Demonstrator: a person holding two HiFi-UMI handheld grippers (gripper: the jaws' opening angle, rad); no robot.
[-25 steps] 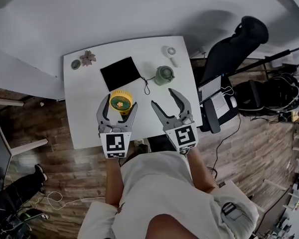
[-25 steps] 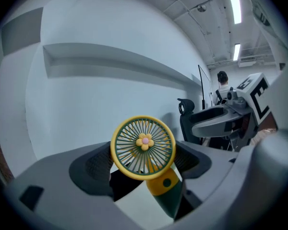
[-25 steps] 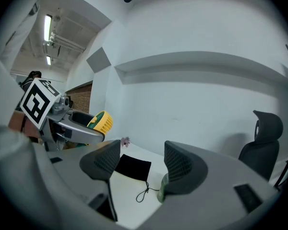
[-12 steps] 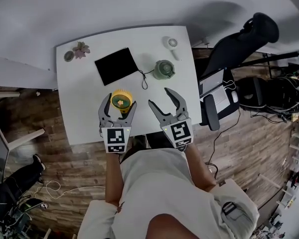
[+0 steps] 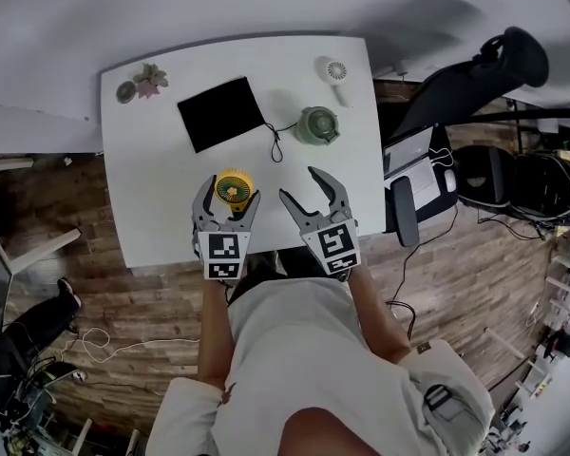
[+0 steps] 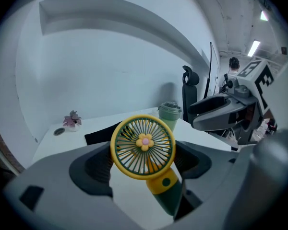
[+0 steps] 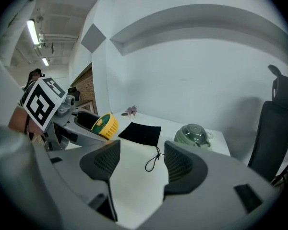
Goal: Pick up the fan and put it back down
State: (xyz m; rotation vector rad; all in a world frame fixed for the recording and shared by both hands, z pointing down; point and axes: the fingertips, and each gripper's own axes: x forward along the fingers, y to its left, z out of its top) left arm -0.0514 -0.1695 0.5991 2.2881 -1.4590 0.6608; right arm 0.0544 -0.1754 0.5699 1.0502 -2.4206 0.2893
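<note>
A small yellow fan [image 5: 233, 189] with a green handle sits between the jaws of my left gripper [image 5: 230, 191], which is shut on its round head. In the left gripper view the fan [image 6: 143, 146] faces the camera and hangs tilted a little above the white table [image 5: 161, 207], its handle slanting down to the right. My right gripper [image 5: 301, 187] is beside it to the right, open and with nothing between its pads [image 7: 102, 164]. The right gripper view shows the fan [image 7: 104, 124] at its left in the other gripper.
On the table lie a black pouch [image 5: 221, 112] with a cord [image 5: 275, 146], a green lidded container [image 5: 317, 124], a small white fan [image 5: 335, 72], a flower ornament [image 5: 152, 79] and a small dish [image 5: 125, 91]. An office chair [image 5: 475, 74] and bags stand to the right.
Both grippers have sunk toward the table's near edge. The fan has stayed between the left jaws, and the right jaws have stayed open.
</note>
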